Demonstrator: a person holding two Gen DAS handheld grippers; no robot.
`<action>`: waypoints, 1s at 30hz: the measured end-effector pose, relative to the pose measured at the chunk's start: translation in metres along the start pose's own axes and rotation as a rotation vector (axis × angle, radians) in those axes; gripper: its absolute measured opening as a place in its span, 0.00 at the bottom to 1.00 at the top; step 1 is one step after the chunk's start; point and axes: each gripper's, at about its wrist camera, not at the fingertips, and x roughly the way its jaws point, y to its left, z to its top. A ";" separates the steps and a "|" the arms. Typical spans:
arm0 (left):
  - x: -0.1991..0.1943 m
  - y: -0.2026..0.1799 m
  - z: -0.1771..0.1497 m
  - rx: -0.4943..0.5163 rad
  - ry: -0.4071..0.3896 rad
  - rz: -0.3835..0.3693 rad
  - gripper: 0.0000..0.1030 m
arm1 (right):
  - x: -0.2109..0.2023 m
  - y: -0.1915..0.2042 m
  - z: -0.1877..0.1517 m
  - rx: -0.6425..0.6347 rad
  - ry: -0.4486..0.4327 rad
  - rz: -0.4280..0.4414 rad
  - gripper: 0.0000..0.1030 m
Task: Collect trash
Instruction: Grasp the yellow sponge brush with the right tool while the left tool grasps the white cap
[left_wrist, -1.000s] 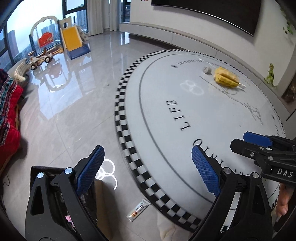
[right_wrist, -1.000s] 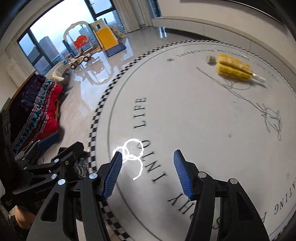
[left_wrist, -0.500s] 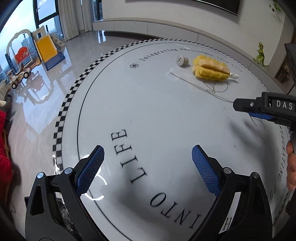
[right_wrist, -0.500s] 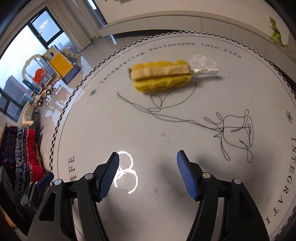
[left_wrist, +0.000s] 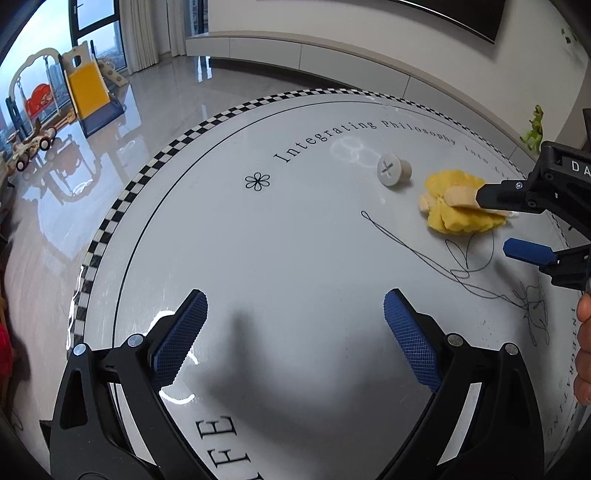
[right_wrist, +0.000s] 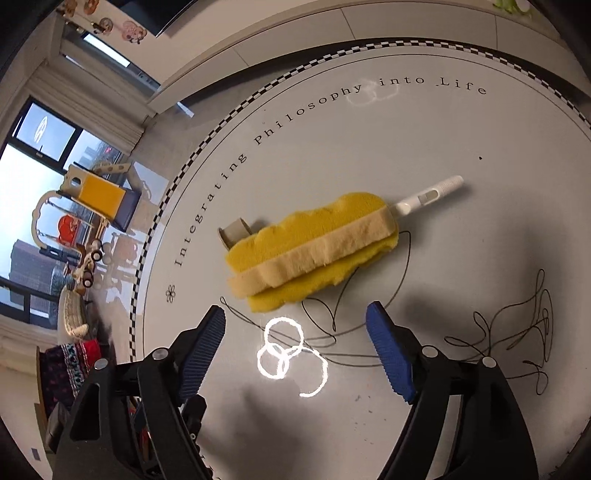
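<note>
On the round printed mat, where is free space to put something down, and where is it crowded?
The round mat is bare between its checkered edge and the yellow duster, around the flower mark. It is crowded at the duster: the screw-shaped plug lies beside it, and the right gripper is opening there, nothing between its jaws.

Duster (right_wrist: 314, 251) is showing yellow with a beige strip; round rug (left_wrist: 295, 240) is showing white, edged in black-white checks.
</note>
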 end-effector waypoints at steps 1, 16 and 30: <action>0.003 -0.001 0.003 0.000 0.000 -0.004 0.91 | 0.003 0.001 0.004 0.015 0.003 0.001 0.77; 0.013 -0.023 0.021 0.048 0.003 -0.009 0.91 | 0.015 0.018 0.046 -0.126 -0.068 -0.136 0.48; 0.060 -0.072 0.073 0.051 -0.007 -0.011 0.91 | -0.024 -0.029 0.077 -0.338 -0.212 -0.343 0.41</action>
